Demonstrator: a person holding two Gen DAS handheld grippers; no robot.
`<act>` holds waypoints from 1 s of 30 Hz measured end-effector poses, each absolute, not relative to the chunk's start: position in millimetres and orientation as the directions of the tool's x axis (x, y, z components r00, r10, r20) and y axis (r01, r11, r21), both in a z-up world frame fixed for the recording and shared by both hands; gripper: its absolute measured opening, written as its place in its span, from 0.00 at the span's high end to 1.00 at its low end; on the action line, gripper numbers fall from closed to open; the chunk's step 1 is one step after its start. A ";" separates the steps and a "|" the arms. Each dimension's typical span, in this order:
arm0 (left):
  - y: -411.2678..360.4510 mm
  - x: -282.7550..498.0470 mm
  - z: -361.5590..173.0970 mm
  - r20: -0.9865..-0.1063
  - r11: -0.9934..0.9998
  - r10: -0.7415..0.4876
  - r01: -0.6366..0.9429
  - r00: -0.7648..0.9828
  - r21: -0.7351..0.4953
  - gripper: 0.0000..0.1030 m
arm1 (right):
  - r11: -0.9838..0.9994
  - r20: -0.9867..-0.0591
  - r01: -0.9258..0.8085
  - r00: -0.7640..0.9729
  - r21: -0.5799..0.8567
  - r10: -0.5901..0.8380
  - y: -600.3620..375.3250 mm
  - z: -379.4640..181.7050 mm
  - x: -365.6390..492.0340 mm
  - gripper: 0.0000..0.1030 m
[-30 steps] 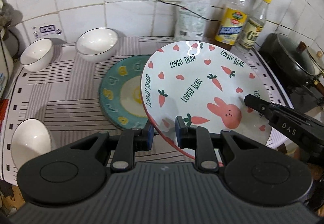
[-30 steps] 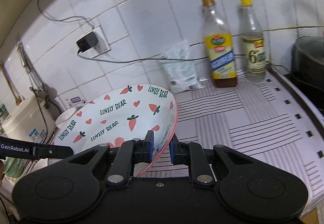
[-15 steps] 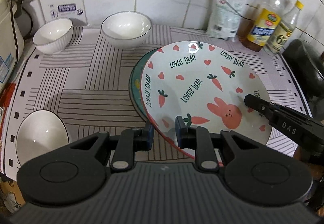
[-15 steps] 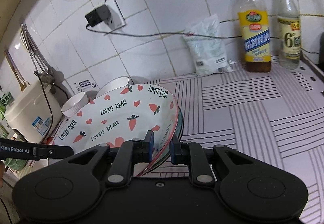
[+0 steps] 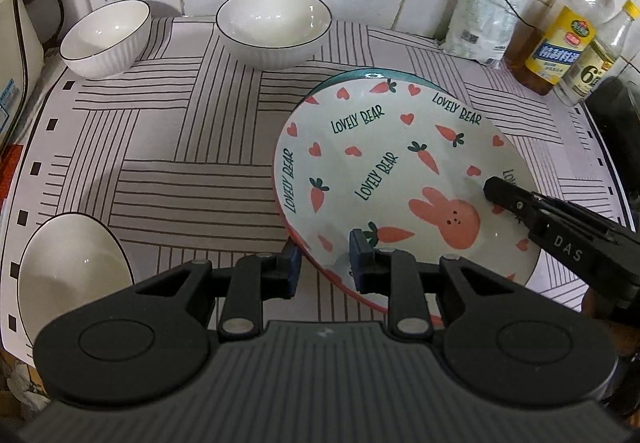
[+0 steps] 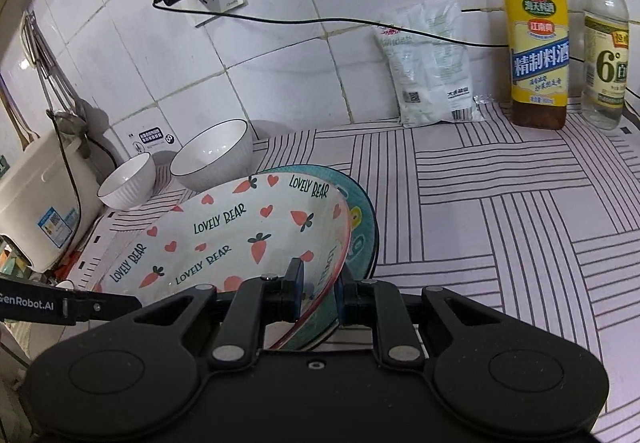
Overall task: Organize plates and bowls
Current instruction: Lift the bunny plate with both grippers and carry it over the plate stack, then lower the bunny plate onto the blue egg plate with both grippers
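Observation:
A white carrot-and-bunny plate (image 5: 384,171) marked "LOVELY BEAR" lies on top of a teal plate (image 5: 376,75), of which only the far rim shows; the teal plate shows more in the right wrist view (image 6: 362,227). My left gripper (image 5: 323,263) straddles the bunny plate's near rim, its fingers a little apart on either side of it. My right gripper (image 6: 318,293) straddles the rim of the same plate (image 6: 224,239) on its right side, fingers likewise a little apart. Three white bowls stand around: back left (image 5: 106,37), back middle (image 5: 274,27) and front left (image 5: 68,275).
A striped mat (image 5: 180,147) covers the counter. Two bottles (image 6: 538,35) (image 6: 604,39) and a white pouch (image 6: 434,63) stand at the tiled back wall. A rice cooker (image 6: 40,203) is at the far left, a dark pot (image 5: 616,111) at the right edge.
Both grippers have carried the bunny plate down and over the teal plate, which now lies almost fully covered beneath it. The fingers of both grippers have spread slightly.

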State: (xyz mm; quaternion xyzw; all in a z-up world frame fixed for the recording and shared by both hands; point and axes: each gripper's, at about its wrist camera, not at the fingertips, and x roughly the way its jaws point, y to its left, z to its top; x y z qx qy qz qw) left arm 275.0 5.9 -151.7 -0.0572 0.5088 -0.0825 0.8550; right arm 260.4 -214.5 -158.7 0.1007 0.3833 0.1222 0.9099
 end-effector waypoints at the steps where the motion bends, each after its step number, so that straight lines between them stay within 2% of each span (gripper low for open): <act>1: 6.5 277.5 -152.4 -0.863 0.980 -0.200 0.080 0.465 -0.184 0.77 | 0.951 -0.676 -0.145 0.675 0.273 0.297 -212.9 -158.9 262.7 0.80; 15: 4.8 298.0 -160.8 -0.889 0.977 -0.215 0.075 0.405 -0.202 0.76 | 0.968 -0.705 -0.122 0.666 0.220 0.244 -200.7 -161.1 276.6 0.80; 20: 5.1 302.6 -164.6 -0.898 0.975 -0.221 0.062 0.382 -0.213 0.75 | 0.984 -0.709 -0.114 0.682 0.139 0.179 -190.7 -157.8 275.1 0.78; 27: 5.4 309.0 -166.7 -0.909 0.977 -0.213 0.046 0.359 -0.210 0.75 | 0.995 -0.713 -0.098 0.695 0.026 0.087 -171.3 -158.4 275.2 0.69; 30: 3.8 312.0 -166.6 -0.913 0.978 -0.207 0.039 0.351 -0.206 0.75 | 0.996 -0.715 -0.076 0.695 0.040 0.081 -171.6 -158.8 277.6 0.67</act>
